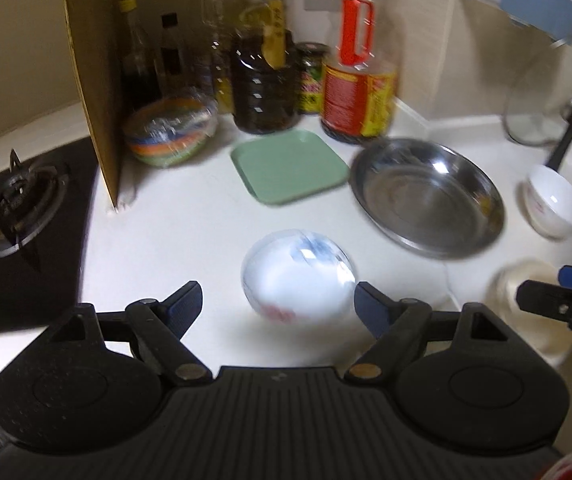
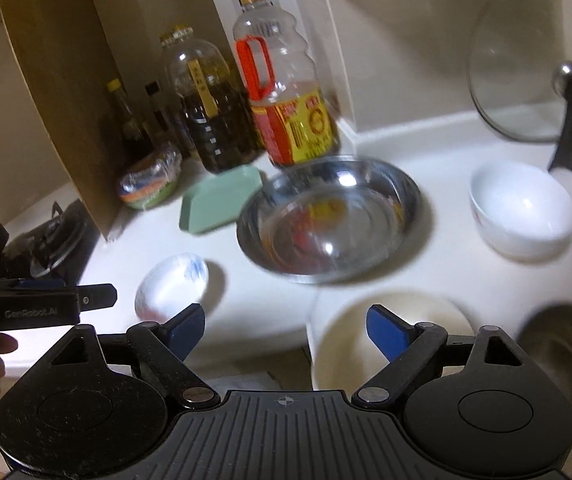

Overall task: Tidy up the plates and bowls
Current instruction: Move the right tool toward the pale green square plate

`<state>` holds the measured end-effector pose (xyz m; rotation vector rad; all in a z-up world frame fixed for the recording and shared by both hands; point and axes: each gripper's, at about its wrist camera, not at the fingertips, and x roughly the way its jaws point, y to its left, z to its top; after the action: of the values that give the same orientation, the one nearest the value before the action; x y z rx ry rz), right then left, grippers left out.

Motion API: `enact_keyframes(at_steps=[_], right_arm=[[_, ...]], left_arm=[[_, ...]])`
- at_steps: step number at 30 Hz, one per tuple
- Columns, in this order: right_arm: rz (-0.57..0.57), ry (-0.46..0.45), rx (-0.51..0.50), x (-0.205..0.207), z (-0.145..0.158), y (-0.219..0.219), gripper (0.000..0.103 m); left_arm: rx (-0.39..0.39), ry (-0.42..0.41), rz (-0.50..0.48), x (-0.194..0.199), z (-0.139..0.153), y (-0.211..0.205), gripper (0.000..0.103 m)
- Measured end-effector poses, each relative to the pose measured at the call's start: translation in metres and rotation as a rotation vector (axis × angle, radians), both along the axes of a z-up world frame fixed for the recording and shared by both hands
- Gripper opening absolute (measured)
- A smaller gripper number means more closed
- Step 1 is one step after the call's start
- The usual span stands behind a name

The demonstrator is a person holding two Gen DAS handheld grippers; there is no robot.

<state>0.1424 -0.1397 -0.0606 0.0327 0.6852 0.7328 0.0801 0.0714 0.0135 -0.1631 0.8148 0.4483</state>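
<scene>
On the far left of the white table (image 1: pixel 190 232) sits a black gas stove (image 1: pixel 18 208), and a tall brown board (image 1: pixel 94 72) stands on edge just beside it. Behind the board's right side a stack of coloured bowls wrapped in clear film (image 1: pixel 172 130) rests near a row of dark bottles (image 1: pixel 264 76), with a big oil bottle with a red handle (image 1: pixel 360 80) at the row's right end. A green square plate (image 1: pixel 288 166) lies flat in front of the bottles, close to a shallow steel dish (image 1: pixel 428 196) on its right. Nearer the camera a small white bowl with a blue pattern (image 1: pixel 298 276) lies tilted on the table, blurred, ahead of the left gripper (image 1: pixel 278 304), whose blue-tipped fingers are spread apart with nothing between them. To the right, the right gripper (image 2: pixel 286 332) also has its fingers released and empty, above the rim of a cream bowl (image 2: pixel 338 344) that sits at the table's near edge. Farther right stands a plain white bowl (image 2: pixel 522 210), upright and apart from the steel dish, and behind it a glass lid (image 2: pixel 534 56) leans against the wall.
</scene>
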Motion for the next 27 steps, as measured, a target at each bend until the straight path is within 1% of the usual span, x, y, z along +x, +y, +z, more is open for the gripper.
enact_keyframes(at_steps=[3, 5, 12, 15, 17, 21, 24, 27], right_arm=[[0.003, -0.006, 0.016, 0.014, 0.006, 0.017, 0.087], [0.013, -0.013, 0.026, 0.023, 0.009, 0.028, 0.085], [0.033, -0.047, 0.006, 0.061, 0.02, 0.075, 0.077], [0.052, -0.062, -0.02, 0.079, 0.023, 0.099, 0.071], [0.064, -0.06, -0.041, 0.092, 0.022, 0.116, 0.066], [0.094, -0.071, -0.071, 0.116, 0.018, 0.144, 0.059], [0.117, -0.066, -0.1, 0.134, 0.009, 0.167, 0.055], [0.137, -0.053, -0.131, 0.15, -0.002, 0.185, 0.047]], left_arm=[[0.014, -0.009, 0.009, 0.018, 0.0, 0.022, 0.082], [0.022, -0.016, 0.013, 0.029, -0.001, 0.035, 0.082], [0.019, -0.018, 0.029, 0.065, -0.011, 0.082, 0.082], [0.019, -0.013, 0.038, 0.08, -0.017, 0.098, 0.078], [0.009, -0.008, 0.045, 0.092, -0.022, 0.11, 0.078], [-0.002, 0.006, 0.054, 0.11, -0.033, 0.126, 0.078], [-0.027, 0.016, 0.06, 0.121, -0.043, 0.139, 0.076], [-0.05, 0.024, 0.057, 0.13, -0.051, 0.148, 0.074]])
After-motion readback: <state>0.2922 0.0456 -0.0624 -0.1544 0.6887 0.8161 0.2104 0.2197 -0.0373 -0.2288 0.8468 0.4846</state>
